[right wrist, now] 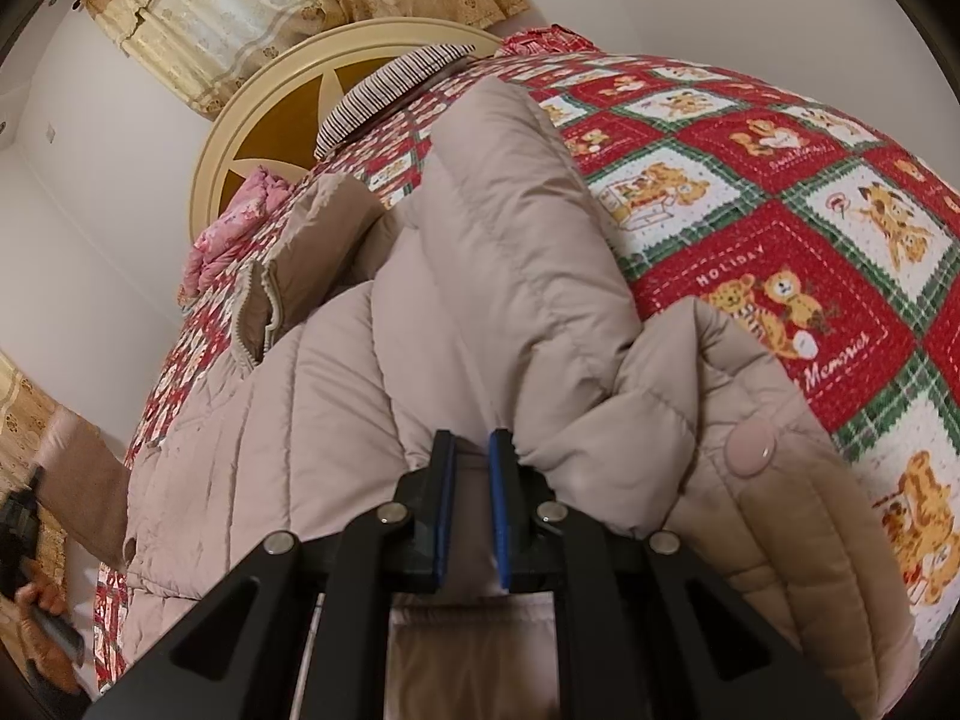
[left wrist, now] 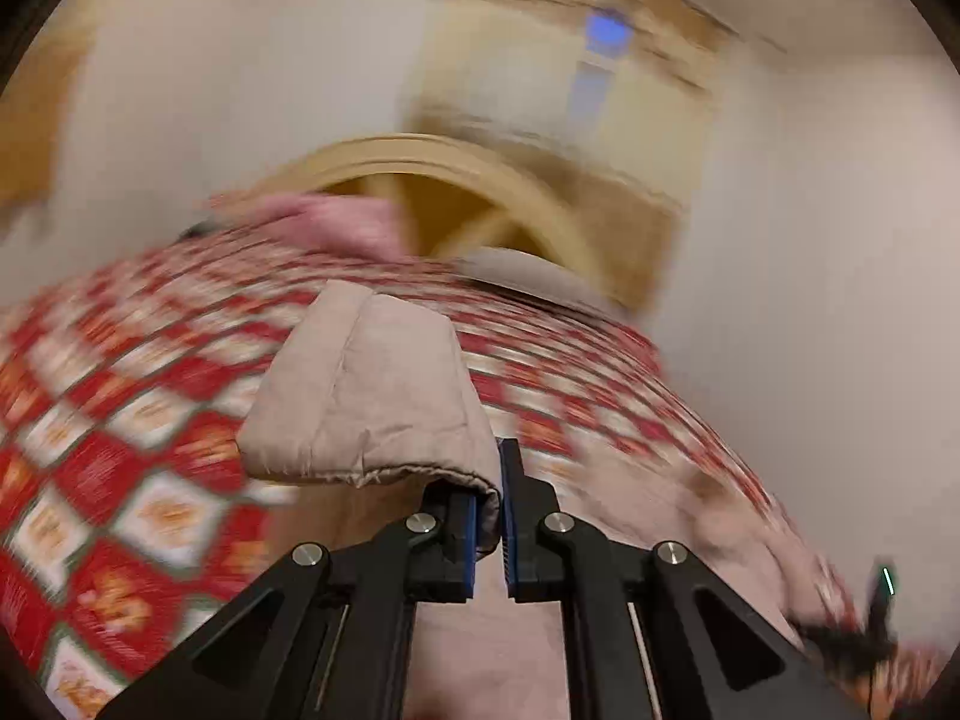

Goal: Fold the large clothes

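So the big beige quilted puffer jacket is spread out on the bed, on top of a red-and-white patchwork quilt with little bear pictures. Taking the round cream-and-gold headboard as the landmark: the jacket's long axis runs from the near edge of the bed up toward that headboard, with the zippered front edge lying on the headboard side.

The left gripper has its jaws pinched shut on a sleeve cuff of the jacket and is holding it up off the quilt. That view is heavily motion-blurred, so not much else is readable there. The right gripper sits right at a bunched fold of the jacket, at the end farthest from the headboard. There's a narrow gap between its blue pads, and I honestly can't tell if there's fabric clamped in it or if it's just resting against the puff.

My guess is the sleeve is about to be laid across the body. The left gripper already has it, so the fold should go sideways across that long axis.
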Demonstrator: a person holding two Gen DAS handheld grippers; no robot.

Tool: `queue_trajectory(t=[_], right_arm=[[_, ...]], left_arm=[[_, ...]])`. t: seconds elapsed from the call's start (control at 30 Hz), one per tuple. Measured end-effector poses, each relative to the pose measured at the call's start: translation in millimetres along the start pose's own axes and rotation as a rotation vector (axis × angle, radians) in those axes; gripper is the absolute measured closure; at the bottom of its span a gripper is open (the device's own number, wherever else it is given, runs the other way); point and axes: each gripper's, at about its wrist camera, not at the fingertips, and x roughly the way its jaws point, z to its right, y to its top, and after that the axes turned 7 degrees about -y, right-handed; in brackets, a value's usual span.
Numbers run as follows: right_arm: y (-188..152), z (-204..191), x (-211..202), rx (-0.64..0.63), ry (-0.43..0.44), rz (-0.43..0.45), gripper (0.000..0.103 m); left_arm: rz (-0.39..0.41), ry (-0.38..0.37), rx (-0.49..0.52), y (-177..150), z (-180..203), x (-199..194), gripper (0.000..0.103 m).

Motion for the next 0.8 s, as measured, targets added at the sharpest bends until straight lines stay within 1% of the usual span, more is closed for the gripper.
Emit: queue_trajectory(t=[0.03, 0.07, 0.13, 0.17, 0.23, 0.27, 0.3, 0.33, 0.37, 0.4, 0.47, 0.5, 0.53, 0.6, 0.7, 0.8], right_arm=[[0, 0, 0, 0.0, 0.0, 0.0, 0.09], [0, 0, 0, 0.001, 0.001, 0.001, 0.09], [0, 1, 0, 0.001, 0.002, 0.001, 0.09], [0, 0, 0, 0.001, 0.002, 0.001, 0.09], [0, 1, 0, 0.003, 0.005, 0.001, 0.09], [0, 1, 0, 0.005, 0.006, 0.001, 0.09], [0, 1, 0, 0.006, 0.008, 0.001, 0.09], [0, 1, -1, 0.007, 0.008, 0.002, 0.09], [0, 1, -1, 0.009, 0.009, 0.002, 0.09], [0, 1, -1, 0.011, 0.011, 0.003, 0.09], [-1, 3, -1, 0.02, 0.018, 0.003, 0.09], [-1, 4, -1, 0.026, 0.024, 0.002, 0.09], [-1, 5, -1, 0.031, 0.028, 0.002, 0.09], [-1, 7, -1, 0.04, 0.037, 0.001, 0.09], [-1, 8, -1, 0.049, 0.047, 0.001, 0.09], [0, 10, 0, 0.06, 0.059, 0.0, 0.09]], left_arm=[[-0.029, -0.072, 0.069, -8, 37, 9, 0.097], [-0.052, -0.116, 0.094, -14, 57, 15, 0.097], [-0.121, -0.209, 0.114, -34, 96, 33, 0.097], [-0.167, -0.25, 0.123, -49, 117, 45, 0.097], [-0.232, -0.284, 0.158, -76, 151, 62, 0.097], [-0.279, -0.297, 0.188, -96, 171, 73, 0.097], [-0.306, -0.301, 0.205, -108, 181, 79, 0.097], [-0.348, -0.298, 0.233, -123, 193, 87, 0.097], [-0.395, -0.269, 0.277, -136, 203, 94, 0.097], [-0.44, -0.212, 0.35, -148, 214, 101, 0.097], [-0.495, -0.142, 0.451, -157, 226, 108, 0.096], [-0.515, -0.113, 0.484, -159, 228, 106, 0.096], [-0.526, -0.104, 0.494, -158, 228, 103, 0.096], [-0.552, -0.108, 0.482, -158, 227, 97, 0.096], [-0.598, -0.103, 0.422, -155, 222, 80, 0.096], [-0.633, -0.099, 0.362, -156, 206, 66, 0.096]])
